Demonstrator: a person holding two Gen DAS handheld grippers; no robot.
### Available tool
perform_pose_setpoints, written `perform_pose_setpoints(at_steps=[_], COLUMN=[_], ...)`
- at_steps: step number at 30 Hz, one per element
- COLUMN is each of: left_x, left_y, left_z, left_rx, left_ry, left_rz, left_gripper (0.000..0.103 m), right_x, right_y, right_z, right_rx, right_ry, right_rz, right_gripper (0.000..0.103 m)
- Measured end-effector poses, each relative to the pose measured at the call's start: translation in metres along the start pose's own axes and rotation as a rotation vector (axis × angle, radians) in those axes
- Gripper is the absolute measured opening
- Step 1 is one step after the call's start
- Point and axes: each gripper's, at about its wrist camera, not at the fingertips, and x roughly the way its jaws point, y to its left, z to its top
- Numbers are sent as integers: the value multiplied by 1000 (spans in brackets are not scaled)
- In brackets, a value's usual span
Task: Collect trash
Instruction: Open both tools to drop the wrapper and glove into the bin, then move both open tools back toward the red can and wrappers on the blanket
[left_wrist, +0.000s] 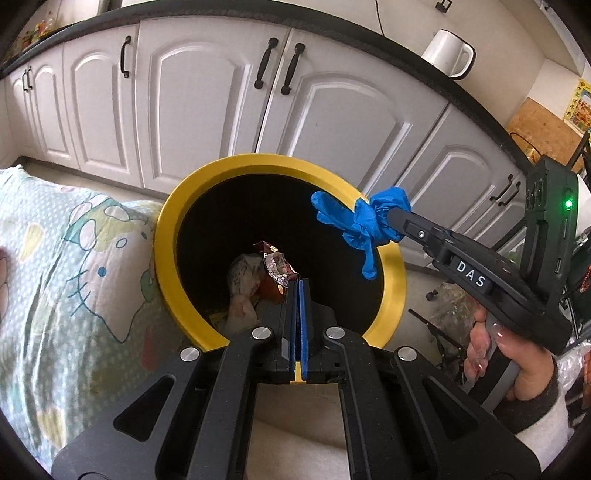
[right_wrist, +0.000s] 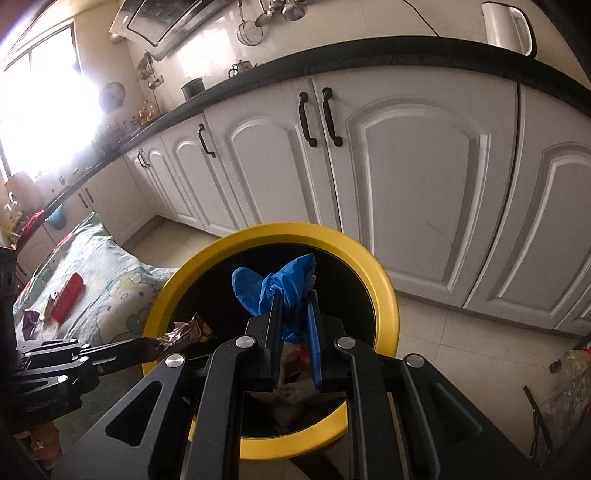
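A round bin with a yellow rim (left_wrist: 258, 162) (right_wrist: 384, 295) and a black inside stands on the floor in front of the cabinets. My left gripper (left_wrist: 299, 284) (right_wrist: 155, 345) is shut on a crumpled brown snack wrapper (left_wrist: 275, 266) (right_wrist: 188, 332), held over the bin's mouth. From the right, my right gripper (left_wrist: 388, 218) (right_wrist: 293, 295) reaches over the rim, shut on a blue rubber glove (left_wrist: 354, 225) (right_wrist: 280, 280) that dangles above the opening. Crumpled paper and wrappers (left_wrist: 243, 288) lie at the bottom of the bin.
A patterned cloth (left_wrist: 74, 258) lies left of the bin with a red packet (right_wrist: 66, 297) on it. White cabinets (left_wrist: 207, 110) run behind, with a white jug (left_wrist: 448, 53) on the counter. A person's hand (left_wrist: 517, 362) grips the right tool. A plastic bag (right_wrist: 565, 387) sits on the floor at right.
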Motion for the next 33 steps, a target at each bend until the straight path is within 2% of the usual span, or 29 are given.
perform_pose_setpoints(at_steps=[2,6,9,10,11,13,14,18,20,33], left_x=[2,3,-1,-2,-4,-9,-14,-29,-39,-114], left_y=[2,9,13,14,16,18,21,29,31,49], left_z=[1,2,1,1,1,0,0,-1,-2,-12], left_rx=[-8,-31,-54,-59,-65,-72,-80,-108,-108,-113], left_ry=[4,4,-1,-4,-13,-24,-35,-74,-98,-275], left_rz=[2,19,26,29,32,43,54,79,102,258], left_gripper=[0,1,22,33,37,43,53,76,92,92], right_x=[2,3,1,0,-2,-4,-5,-11,-15,-42], right_y=[0,-2,-4,-4,-5,-5,-5,-7,-6,22], right_z=[-1,-1,0,0,0,2,2,5,6,19], right_rx=[2,13,18,22,26,32,33,50,54,27], right_ry=[4,4,-5,-10,-16,-24,-29,-51,-59,-134], right_rz=[-2,-6,-11,-15,-16,-20,-23,-25,-23,15], right_gripper=[13,24,35,38,42,43,46,54,56,69])
